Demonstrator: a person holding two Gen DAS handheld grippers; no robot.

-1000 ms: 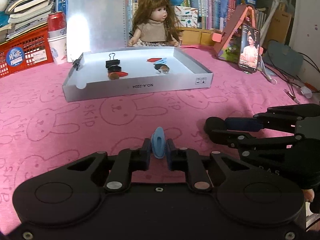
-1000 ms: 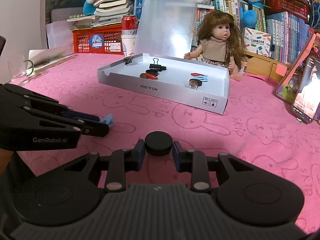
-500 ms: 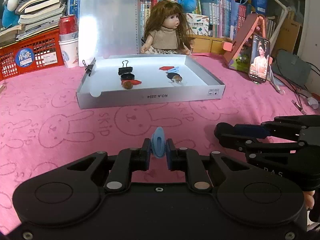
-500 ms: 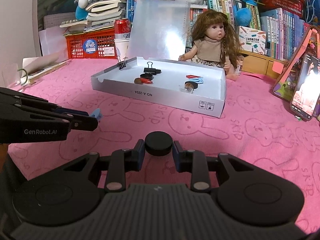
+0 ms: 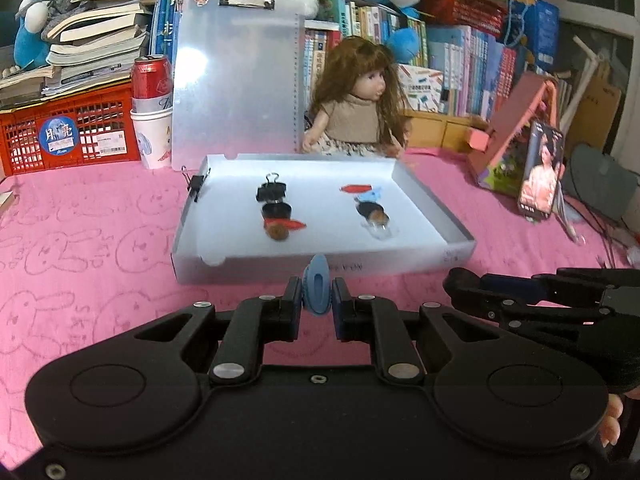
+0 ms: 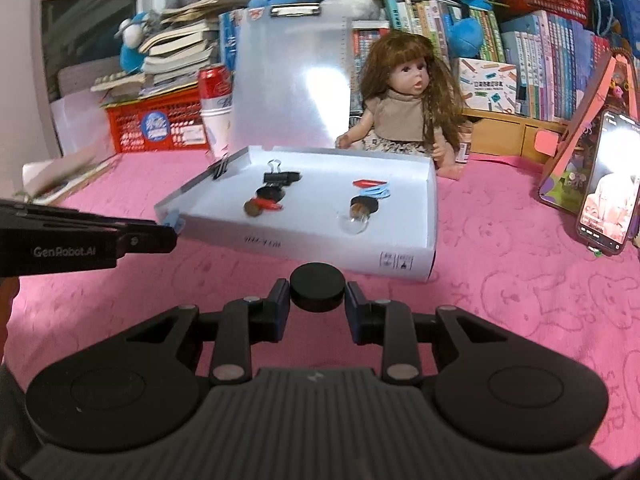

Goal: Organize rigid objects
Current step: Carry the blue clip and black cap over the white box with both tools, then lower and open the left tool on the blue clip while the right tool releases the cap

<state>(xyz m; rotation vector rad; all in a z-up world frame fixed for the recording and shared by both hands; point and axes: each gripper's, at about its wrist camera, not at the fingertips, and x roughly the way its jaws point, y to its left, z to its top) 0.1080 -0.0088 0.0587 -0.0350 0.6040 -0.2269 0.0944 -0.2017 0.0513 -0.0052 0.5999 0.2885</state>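
Both grippers have neared the white tray (image 5: 432,204): left gripper (image 5: 317,307) fingers pinch a blue clip (image 5: 317,289), right gripper (image 6: 317,306) fingers clamp a black disc (image 6: 317,287) above the pink worktop (image 5: 92,248).

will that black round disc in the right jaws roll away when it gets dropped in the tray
Probably not: the black disc looks flat and squat, so it should settle on a face. It seems rigid, held by its rim. Dropped on edge into the white tray, it might roll.
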